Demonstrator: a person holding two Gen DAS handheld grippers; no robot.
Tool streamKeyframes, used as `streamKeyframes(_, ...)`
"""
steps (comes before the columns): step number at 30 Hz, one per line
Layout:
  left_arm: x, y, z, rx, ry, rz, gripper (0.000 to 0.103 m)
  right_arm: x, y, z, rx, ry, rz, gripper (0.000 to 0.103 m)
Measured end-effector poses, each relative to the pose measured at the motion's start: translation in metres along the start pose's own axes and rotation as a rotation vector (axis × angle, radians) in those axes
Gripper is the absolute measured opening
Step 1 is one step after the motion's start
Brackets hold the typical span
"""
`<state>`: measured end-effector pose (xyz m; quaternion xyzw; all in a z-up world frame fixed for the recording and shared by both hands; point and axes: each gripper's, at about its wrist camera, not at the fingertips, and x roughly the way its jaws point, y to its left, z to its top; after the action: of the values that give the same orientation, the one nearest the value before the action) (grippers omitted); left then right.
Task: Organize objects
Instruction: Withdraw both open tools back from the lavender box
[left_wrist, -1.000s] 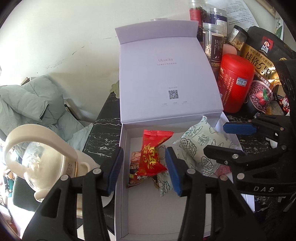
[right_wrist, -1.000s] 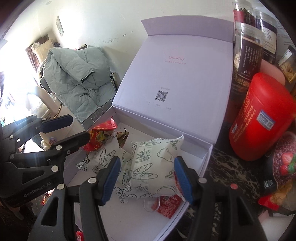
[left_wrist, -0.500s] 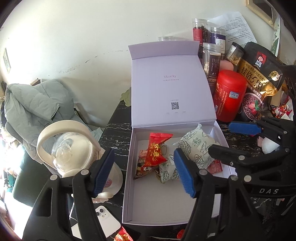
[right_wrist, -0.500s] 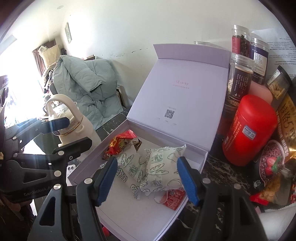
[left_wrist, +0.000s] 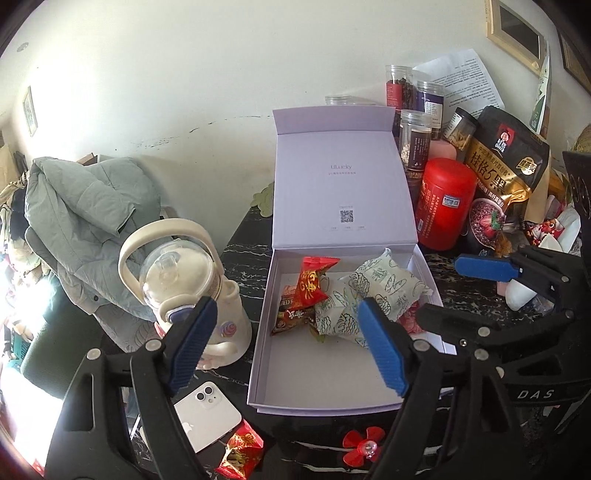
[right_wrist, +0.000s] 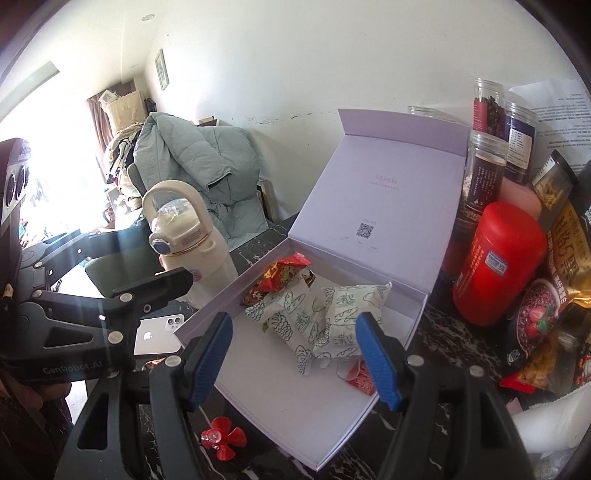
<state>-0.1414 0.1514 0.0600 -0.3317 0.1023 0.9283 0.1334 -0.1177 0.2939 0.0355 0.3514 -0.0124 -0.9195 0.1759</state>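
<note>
The left gripper (left_wrist: 286, 347) is seen with its blue pads spread wide; its jaws have just been opening, and nothing is held between them. The right gripper (right_wrist: 297, 354) is likewise open at a middling width, its jaws having just been opening too, with nothing gripped. Both are held above the near edge of one lilac box (left_wrist: 325, 400), whose lid (left_wrist: 341, 184) stands upright at the far side.

Inside the box, toward its far end, the snacks are gathered: two white packets printed with green drawings (left_wrist: 384, 286), overlapping each other; one red-and-gold packet (left_wrist: 314, 282) lying to their left on top of a darker brown wrapper (left_wrist: 291, 319); and one small red packet (right_wrist: 364, 376) at the right wall, partly under the white ones. The near half of the box floor is bare.

Outside the box, on the dark marbled table (left_wrist: 243, 251), one red packet (left_wrist: 240, 452) and one red plastic flower (left_wrist: 364, 445) lie near the front edge. One white phone (left_wrist: 207, 415) lies at the near left, and one cream bottle with a loop handle (left_wrist: 181, 284) stands just beyond it. To the right of the box one red canister (left_wrist: 445, 203) stands, with four clear jars (left_wrist: 415, 142) behind it and one black-and-gold oat bag (left_wrist: 504, 162) further right.
</note>
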Motion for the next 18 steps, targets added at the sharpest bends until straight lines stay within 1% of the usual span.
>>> streamKeyframes(4, -0.010, 0.006, -0.007, -0.023, 0.000, 0.002, 0.082, -0.005, 0.012, -0.005, -0.029, 0.000, 0.017, 0.070)
streamKeyframes(11, -0.025, 0.018, -0.024, -0.063, -0.003, 0.035, 0.084, -0.009, 0.028, -0.013, -0.074, 0.010, 0.019, 0.070)
streamKeyframes(15, -0.035, 0.025, -0.034, -0.088, -0.017, 0.067, 0.087, -0.009, 0.037, -0.019, -0.101, 0.024, 0.025, 0.071)
streamKeyframes(18, -0.043, 0.030, -0.042, -0.105, -0.019, 0.089, 0.087, -0.007, 0.044, -0.025, -0.113, 0.039, 0.047, 0.071)
